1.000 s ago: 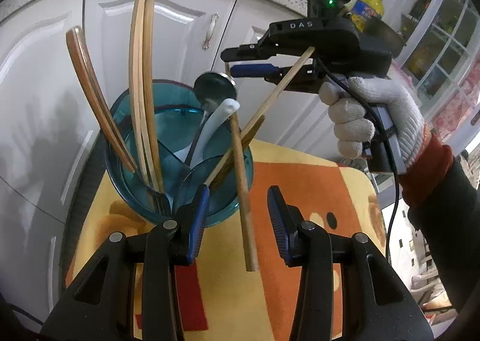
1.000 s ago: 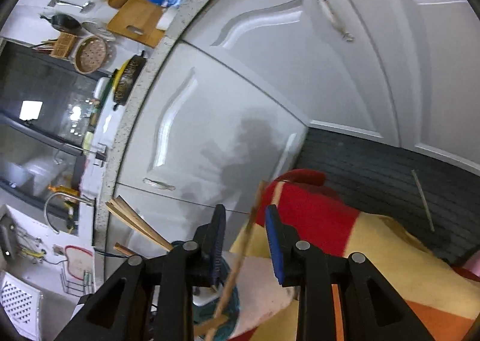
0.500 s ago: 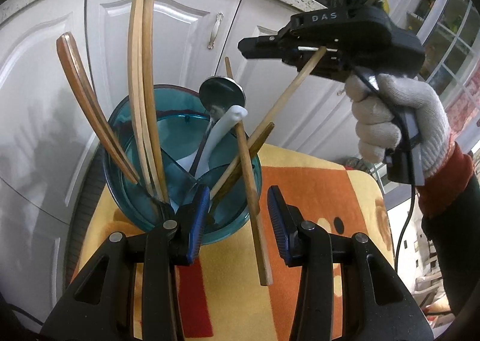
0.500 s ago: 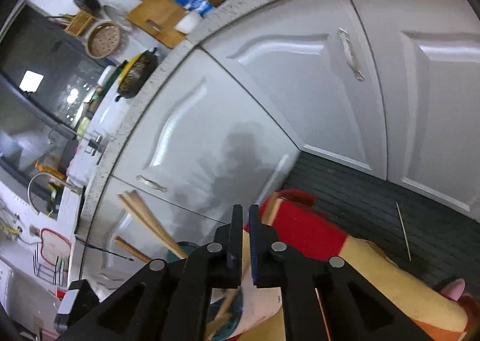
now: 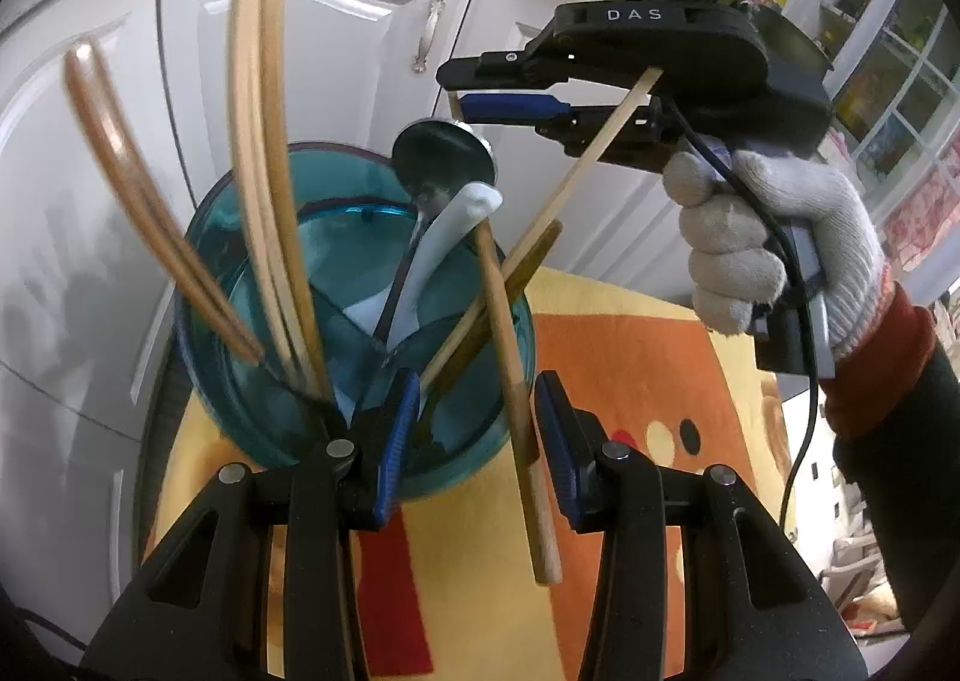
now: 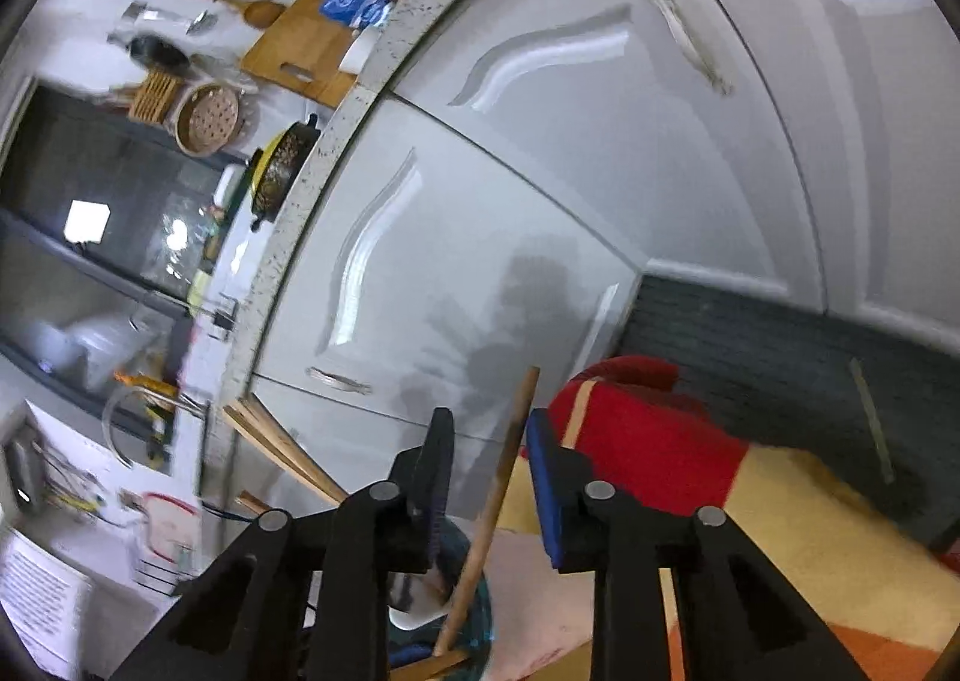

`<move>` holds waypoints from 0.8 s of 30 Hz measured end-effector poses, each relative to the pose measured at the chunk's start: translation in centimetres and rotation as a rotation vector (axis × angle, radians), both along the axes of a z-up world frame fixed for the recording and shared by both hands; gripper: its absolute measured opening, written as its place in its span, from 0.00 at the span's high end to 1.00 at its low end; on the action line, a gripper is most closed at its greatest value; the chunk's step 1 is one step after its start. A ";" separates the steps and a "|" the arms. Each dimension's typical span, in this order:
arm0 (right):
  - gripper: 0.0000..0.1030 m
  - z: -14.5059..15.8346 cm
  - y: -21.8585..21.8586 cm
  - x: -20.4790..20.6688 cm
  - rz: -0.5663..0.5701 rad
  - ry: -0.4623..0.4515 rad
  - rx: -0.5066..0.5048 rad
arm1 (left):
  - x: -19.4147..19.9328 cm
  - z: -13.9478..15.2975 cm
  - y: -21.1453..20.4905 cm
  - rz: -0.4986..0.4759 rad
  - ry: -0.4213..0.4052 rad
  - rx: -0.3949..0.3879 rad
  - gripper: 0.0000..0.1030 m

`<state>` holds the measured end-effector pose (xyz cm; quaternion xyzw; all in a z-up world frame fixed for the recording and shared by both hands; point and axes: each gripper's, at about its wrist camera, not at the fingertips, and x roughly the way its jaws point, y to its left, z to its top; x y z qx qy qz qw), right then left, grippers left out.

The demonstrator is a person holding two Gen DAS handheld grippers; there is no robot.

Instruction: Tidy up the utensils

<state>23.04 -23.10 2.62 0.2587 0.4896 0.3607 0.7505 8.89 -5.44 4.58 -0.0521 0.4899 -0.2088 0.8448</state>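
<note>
Crowded above the teal holder point(image 5: 354, 321) at frame centre — pale wooden sticks point(image 5: 258, 141) fanning up left, a steel ladle point(image 5: 444, 159) and white spoon point(image 5: 456, 225) mid-rim, a leaning chopstick point(image 5: 594, 147) crossing toward upper right. Blocked there too by the right gripper point(image 5: 474, 87), jaws apart around the stick. Open room only lower right, over bare orange-yellow cloth point(image 5: 636, 357) — white cabinet doors point(image 5: 360, 39) close behind.

An orange, yellow and red cloth point(image 5: 630, 381) carries 1 teal utensil holder point(image 5: 240, 381).
</note>
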 end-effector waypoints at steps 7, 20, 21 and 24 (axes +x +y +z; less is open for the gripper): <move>0.82 2.5 -0.1 -1.2 0.007 -0.077 0.006 | -0.1 0.3 -1.3 -0.068 -0.042 0.014 0.89; 0.55 1.3 -4.1 0.3 -0.107 0.014 0.048 | -0.7 -0.1 -0.6 -0.073 -0.056 -0.013 0.89; 0.55 1.0 -4.1 0.3 -0.104 0.025 0.048 | -0.7 -0.2 -0.5 -0.073 -0.056 -0.014 0.89; 0.56 -0.3 -2.8 0.3 -0.056 0.050 0.050 | -0.6 -0.2 -0.5 -0.078 -0.056 -0.014 0.89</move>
